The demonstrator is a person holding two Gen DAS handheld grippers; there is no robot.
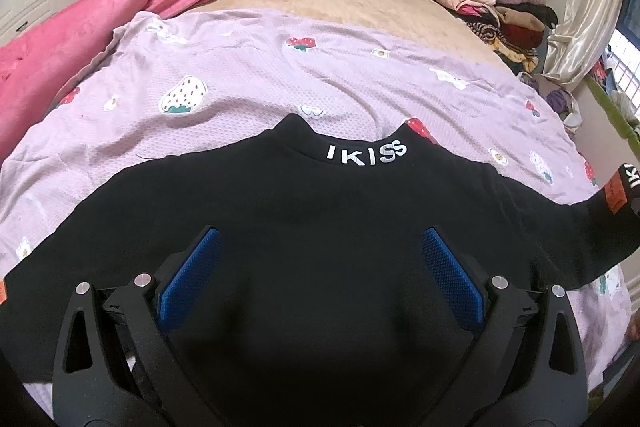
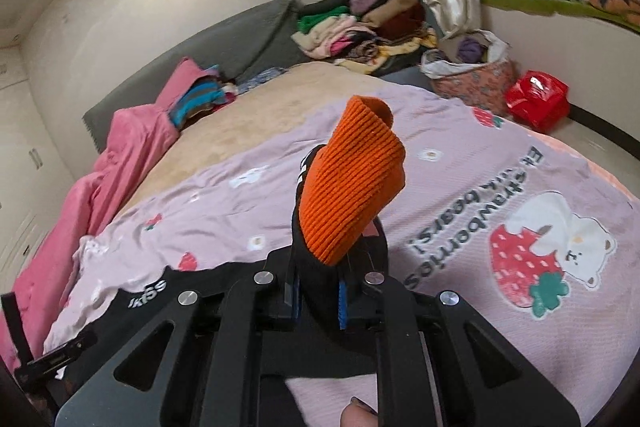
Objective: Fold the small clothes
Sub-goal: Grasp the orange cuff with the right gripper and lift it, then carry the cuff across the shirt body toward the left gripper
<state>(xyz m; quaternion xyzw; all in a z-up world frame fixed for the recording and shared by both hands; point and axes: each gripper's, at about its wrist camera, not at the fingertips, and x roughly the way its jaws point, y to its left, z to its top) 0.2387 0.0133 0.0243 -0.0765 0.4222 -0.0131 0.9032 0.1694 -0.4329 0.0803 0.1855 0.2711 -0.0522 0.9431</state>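
Black top (image 1: 300, 211) flat beneath wide left tongs (image 1: 320, 271), right tongs (image 2: 318, 297) clamping its orange-cuffed sleeve (image 2: 352, 183) upright

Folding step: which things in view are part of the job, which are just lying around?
In the job:
- black sweatshirt
- its orange cuff, clamped in the right gripper
- left gripper, open over the sweatshirt

Lying about:
- pink blanket
- clothes pile
- red bag
- strawberry sheet

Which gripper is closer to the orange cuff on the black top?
Right. The right gripper is shut on the sleeve just below the orange cuff. The left gripper is open over the black top's middle.
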